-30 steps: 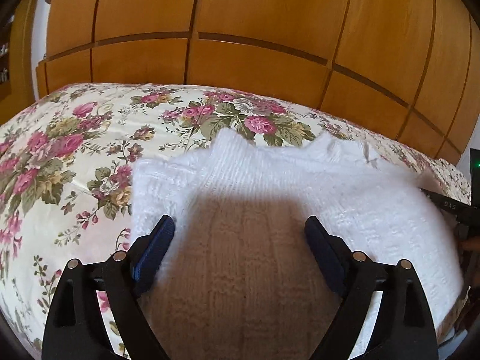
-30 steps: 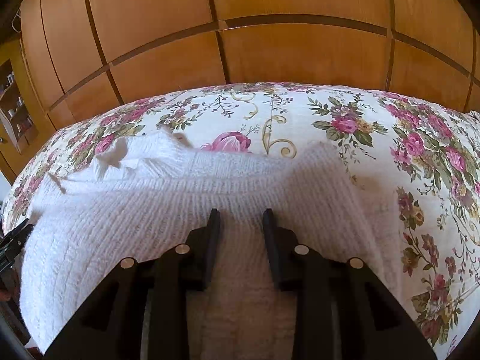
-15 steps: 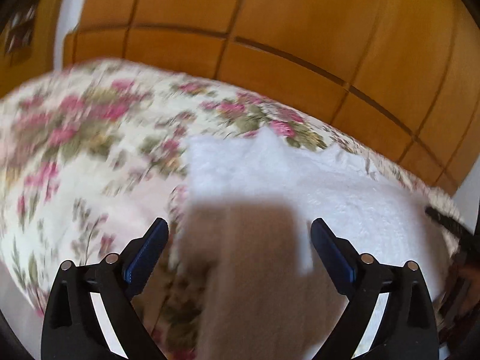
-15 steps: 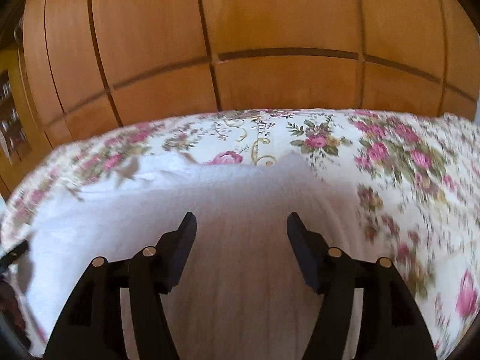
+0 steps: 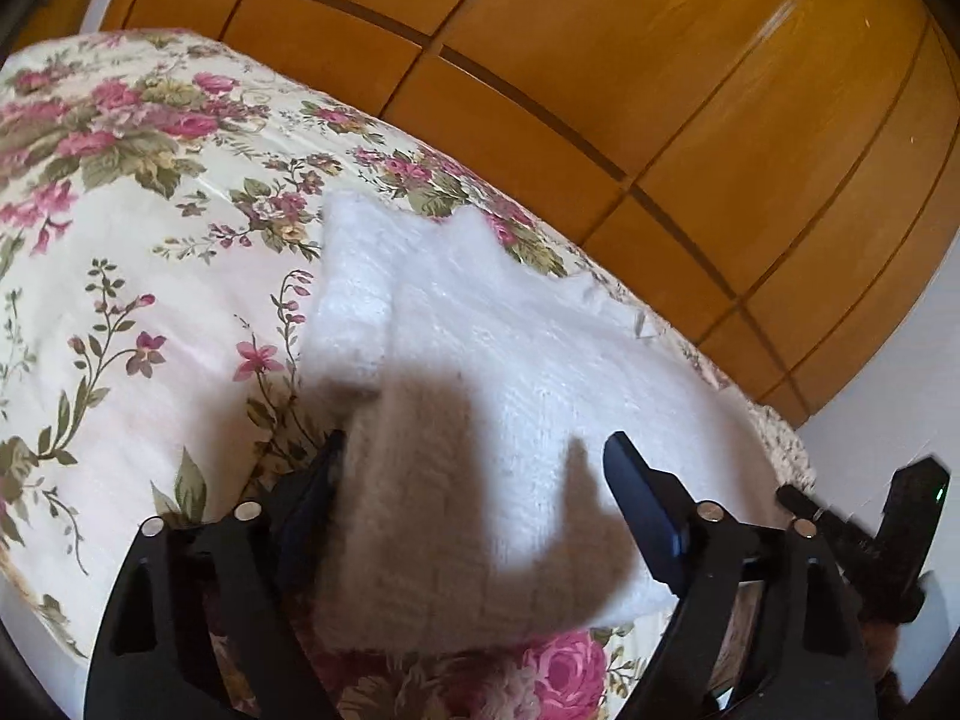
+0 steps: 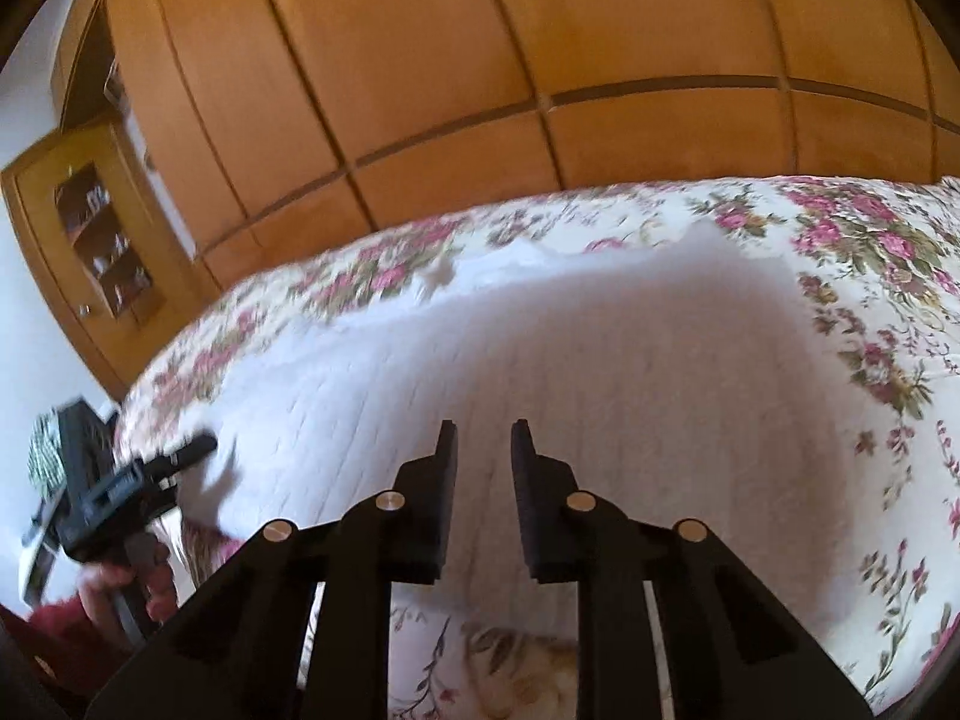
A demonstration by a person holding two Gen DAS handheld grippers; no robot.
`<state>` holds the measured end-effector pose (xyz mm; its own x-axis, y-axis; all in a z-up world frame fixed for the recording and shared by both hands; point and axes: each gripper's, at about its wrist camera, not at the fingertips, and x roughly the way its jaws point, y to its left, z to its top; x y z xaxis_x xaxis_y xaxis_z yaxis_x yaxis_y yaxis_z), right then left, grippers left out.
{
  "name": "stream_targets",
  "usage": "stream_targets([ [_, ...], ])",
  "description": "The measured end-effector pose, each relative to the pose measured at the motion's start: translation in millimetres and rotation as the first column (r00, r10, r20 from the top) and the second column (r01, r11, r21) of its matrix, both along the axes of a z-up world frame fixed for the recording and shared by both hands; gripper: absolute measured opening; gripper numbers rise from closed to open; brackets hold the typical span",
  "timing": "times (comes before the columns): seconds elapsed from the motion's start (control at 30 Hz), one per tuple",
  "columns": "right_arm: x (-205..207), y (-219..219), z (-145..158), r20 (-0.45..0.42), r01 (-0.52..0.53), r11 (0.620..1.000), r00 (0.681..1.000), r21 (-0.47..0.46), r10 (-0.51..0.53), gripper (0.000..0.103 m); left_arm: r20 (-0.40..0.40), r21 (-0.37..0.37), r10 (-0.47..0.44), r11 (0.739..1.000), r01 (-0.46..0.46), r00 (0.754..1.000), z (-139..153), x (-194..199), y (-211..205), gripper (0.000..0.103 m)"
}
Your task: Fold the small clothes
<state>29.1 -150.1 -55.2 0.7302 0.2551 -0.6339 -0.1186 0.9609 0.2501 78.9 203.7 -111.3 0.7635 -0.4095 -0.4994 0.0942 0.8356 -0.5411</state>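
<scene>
**Soft knit, grab by the edge**

Left wrist: white chunky-knit garment (image 5: 480, 396) lies partly folded on floral bedspread (image 5: 120, 276). Left tool (image 5: 474, 498) wide, closing, straddles near left edge, no pinch yet.

Right wrist: right tool (image 6: 483, 450) narrow, closing, apparently empty above knit. Looks light, floppy, stretchy; pinch corners/hem.

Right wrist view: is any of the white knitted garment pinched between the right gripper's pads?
No: the right gripper shows a bare gap between its closing jaws, hovering over the white knitted garment.
</scene>
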Motion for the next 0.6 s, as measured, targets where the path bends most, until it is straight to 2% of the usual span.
stream_targets([
  [0.07, -1.7, 5.6, -7.6, -0.023, 0.009, 1.000, 1.000, -0.028, -0.009, 0.015, -0.010, -0.035, -0.002, 0.999, 0.001, 1.000, -0.5, 4.4, 4.4, 0.082],
  [0.13, -4.0, 3.9, -15.5, -0.045, 0.026, 1.000, 0.999, -0.018, -0.026, 0.015, -0.021, -0.054, -0.012, 0.999, 0.010, 1.000, -0.8, 10.3, 6.2, 0.082],
  [0.23, -2.1, -1.5, -36.8, -0.122, 0.058, 0.998, 0.991, -0.031, -0.062, 0.012, -0.029, -0.063, -0.014, 0.998, 0.012, 0.999, -1.9, 16.6, 6.5, 0.082],
  [0.33, -2.1, -3.1, -43.4, -0.100, 0.073, 0.997, 0.992, -0.024, -0.075, 0.012, -0.032, -0.084, -0.006, 0.996, 0.004, 0.999, -2.3, 15.5, 6.4, 0.082],
  [0.43, -3.2, 0.8, -44.8, -0.080, 0.079, 0.996, 0.993, -0.050, -0.083, 0.012, -0.035, -0.158, -0.034, 0.987, 0.029, 0.999, -2.2, 14.3, 8.3, 0.081],
  [0.5, -3.5, 1.1, -45.1, -0.072, 0.083, 0.995, 0.994, -0.051, -0.087, 0.012, -0.055, -0.172, -0.037, 0.985, 0.027, 0.998, -3.9, 17.2, 9.7, 0.068],
  [0.53, -4.0, 0.4, -45.8, -0.069, 0.087, 0.995, 0.994, -0.043, -0.090, 0.012, -0.072, -0.184, -0.029, 0.983, 0.015, 0.997, -5.5, 18.6, 11.6, 0.065],
  [0.6, -5.3, -0.9, -46.3, -0.065, 0.092, 0.995, 0.993, -0.035, -0.094, 0.012, -0.092, -0.248, -0.021, 0.969, -0.003, 0.996, -9.1, 20.4, 18.5, 0.057],
])
